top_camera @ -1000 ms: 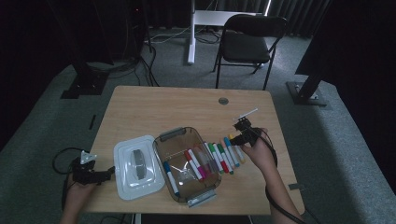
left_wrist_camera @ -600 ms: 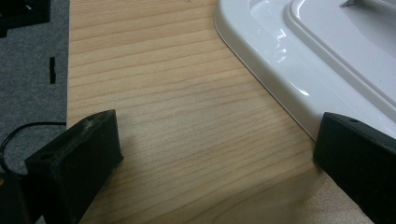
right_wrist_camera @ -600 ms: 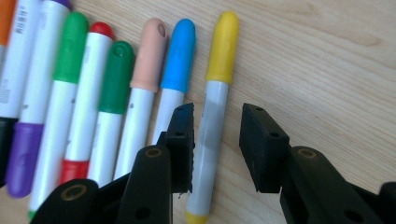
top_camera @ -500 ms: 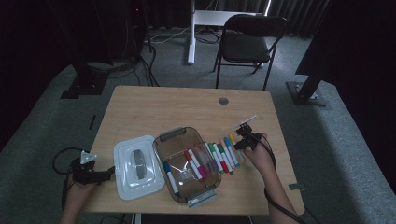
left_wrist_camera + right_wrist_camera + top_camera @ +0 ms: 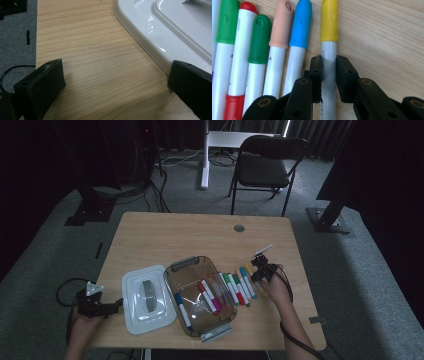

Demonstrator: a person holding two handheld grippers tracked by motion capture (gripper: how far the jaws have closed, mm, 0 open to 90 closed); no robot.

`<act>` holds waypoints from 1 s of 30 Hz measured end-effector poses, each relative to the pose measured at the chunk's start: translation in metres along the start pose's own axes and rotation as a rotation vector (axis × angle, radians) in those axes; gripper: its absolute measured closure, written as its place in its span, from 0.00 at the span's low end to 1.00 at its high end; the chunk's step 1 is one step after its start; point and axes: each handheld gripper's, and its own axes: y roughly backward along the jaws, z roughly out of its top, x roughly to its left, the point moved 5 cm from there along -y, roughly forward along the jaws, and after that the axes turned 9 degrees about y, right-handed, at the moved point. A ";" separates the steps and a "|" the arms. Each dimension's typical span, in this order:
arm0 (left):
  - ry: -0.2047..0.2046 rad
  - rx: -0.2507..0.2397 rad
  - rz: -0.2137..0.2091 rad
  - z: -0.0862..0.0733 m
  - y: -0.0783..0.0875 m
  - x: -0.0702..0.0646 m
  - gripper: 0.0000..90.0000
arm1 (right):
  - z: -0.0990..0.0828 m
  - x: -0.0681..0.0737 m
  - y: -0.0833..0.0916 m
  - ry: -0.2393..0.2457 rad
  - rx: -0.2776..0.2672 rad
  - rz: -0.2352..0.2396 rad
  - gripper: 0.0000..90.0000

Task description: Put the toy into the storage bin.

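A row of markers (image 5: 236, 287) lies on the wooden table (image 5: 175, 235), right of a clear container (image 5: 192, 262) that holds a blue marker (image 5: 182, 311) and a red one (image 5: 206, 296). My right gripper (image 5: 328, 62) is low over the row's right end. Its jaws have just been closing and now press on the white barrel of the yellow-capped marker (image 5: 329, 25), which still lies on the wood beside a blue-capped marker (image 5: 300, 27). My left gripper (image 5: 115, 75) stands open at the table's left edge, its jaws beside the white lid (image 5: 160, 30) with bare wood between them.
The white lid (image 5: 145, 300) lies flat left of the container. A round grommet hole (image 5: 239, 228) sits at the table's far side. A black folding chair (image 5: 265, 165) stands beyond the table, with cables and stand legs on the carpet around it.
My right gripper has come down onto the right end of the marker row and closed on the yellow marker. The left gripper has stayed where it was.
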 end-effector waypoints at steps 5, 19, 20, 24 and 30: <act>0.000 0.000 0.000 0.000 0.000 0.000 0.01 | -0.002 -0.004 0.004 -0.048 -0.015 0.016 0.85; 0.000 0.000 0.000 0.000 0.000 0.000 0.01 | 0.002 0.002 0.049 -0.069 -0.103 0.028 0.85; 0.001 0.000 0.000 0.000 0.000 0.000 0.01 | 0.005 0.008 0.059 -0.064 -0.121 0.032 0.85; 0.000 0.000 0.000 0.000 0.000 0.000 0.01 | 0.013 0.023 0.082 -0.042 -0.168 0.056 0.85; 0.000 -0.001 0.000 0.000 0.000 0.000 0.01 | 0.027 0.048 0.115 0.013 -0.234 0.076 0.85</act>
